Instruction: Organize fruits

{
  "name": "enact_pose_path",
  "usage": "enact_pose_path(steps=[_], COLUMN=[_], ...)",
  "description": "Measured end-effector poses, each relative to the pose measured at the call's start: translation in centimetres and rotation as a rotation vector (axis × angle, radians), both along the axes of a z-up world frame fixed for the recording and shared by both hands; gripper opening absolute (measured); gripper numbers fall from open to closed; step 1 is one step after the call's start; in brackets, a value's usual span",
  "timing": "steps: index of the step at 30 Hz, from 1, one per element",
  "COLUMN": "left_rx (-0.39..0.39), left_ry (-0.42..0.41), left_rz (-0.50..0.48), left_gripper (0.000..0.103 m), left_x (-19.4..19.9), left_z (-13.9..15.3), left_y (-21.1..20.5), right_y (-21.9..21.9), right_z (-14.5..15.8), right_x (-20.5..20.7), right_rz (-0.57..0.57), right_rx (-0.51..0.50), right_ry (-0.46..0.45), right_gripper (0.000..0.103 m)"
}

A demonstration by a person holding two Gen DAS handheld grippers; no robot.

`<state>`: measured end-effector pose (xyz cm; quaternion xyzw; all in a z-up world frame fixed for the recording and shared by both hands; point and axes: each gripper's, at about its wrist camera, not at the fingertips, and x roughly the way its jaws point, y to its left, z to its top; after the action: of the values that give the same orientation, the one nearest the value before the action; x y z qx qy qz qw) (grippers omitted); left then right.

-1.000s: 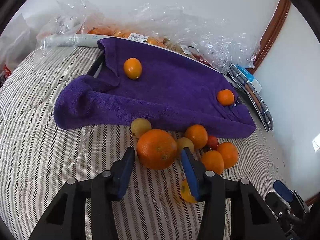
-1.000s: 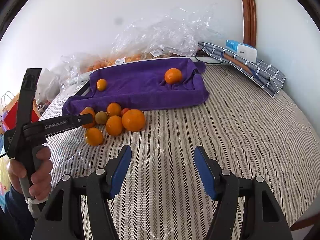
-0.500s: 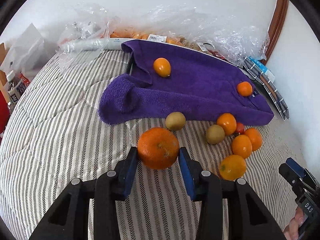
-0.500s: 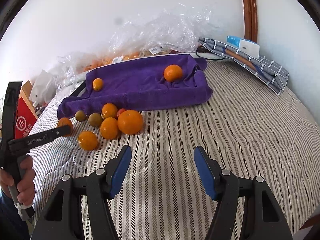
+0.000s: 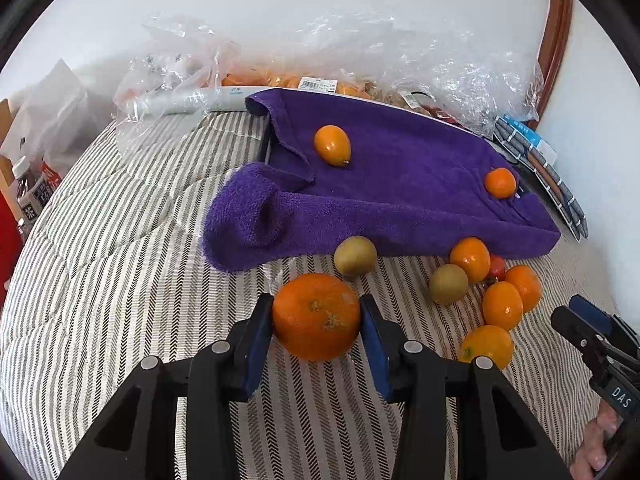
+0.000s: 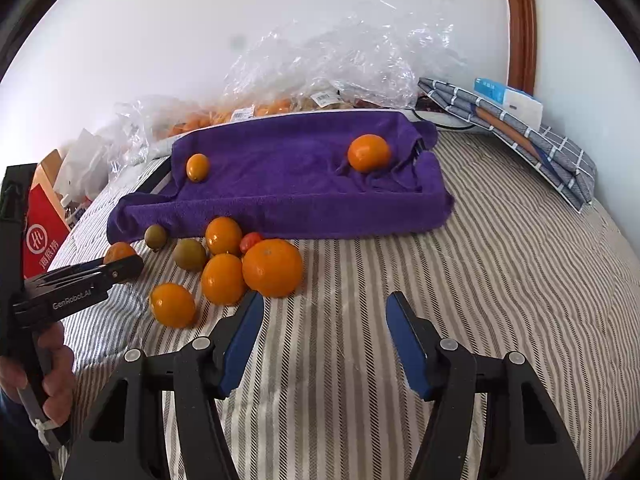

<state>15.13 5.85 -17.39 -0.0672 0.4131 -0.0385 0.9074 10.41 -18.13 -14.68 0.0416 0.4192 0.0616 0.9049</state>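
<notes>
With my left gripper [image 5: 317, 322] clamped across the big round firm orange [image 5: 316, 316], I'd judge it roll-prone; right gripper [image 6: 324, 334] gapes wide, holding nothing.

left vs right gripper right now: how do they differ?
The left gripper is shut on the big orange; the right gripper is open and holds nothing. The left gripper sits beside the loose fruit pile below the purple towel; the right gripper points at bare striped bedding to the pile's right. Both have blue pads on black fingers.
</notes>
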Motion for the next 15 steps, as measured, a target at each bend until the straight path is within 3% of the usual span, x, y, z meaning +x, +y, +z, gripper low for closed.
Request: enact_pose_path(steps=[4, 8, 15], left_rx=[-0.046, -0.042, -0.055], left_ry=[-0.012, -0.034, -0.021], left_rz=[0.041, 0.067, 0.098], left_gripper=[0.040, 0.039, 0.039], left_x=[-0.3, -0.7, -1.0], left_z=[0.0, 0.2, 0.2], left_y=[0.9, 1.1, 1.5], right_y=[0.8, 1.3, 2.4], right_z=[-0.7, -0.8, -1.0], right_x=[1.3, 2.1, 3.1], right_rz=[0.006, 0.002, -0.052], right_rx=[0.009, 0.063, 0.063], right_ry=[0.032, 0.044, 0.050], right_gripper=[0.049, 0.049, 0.049])
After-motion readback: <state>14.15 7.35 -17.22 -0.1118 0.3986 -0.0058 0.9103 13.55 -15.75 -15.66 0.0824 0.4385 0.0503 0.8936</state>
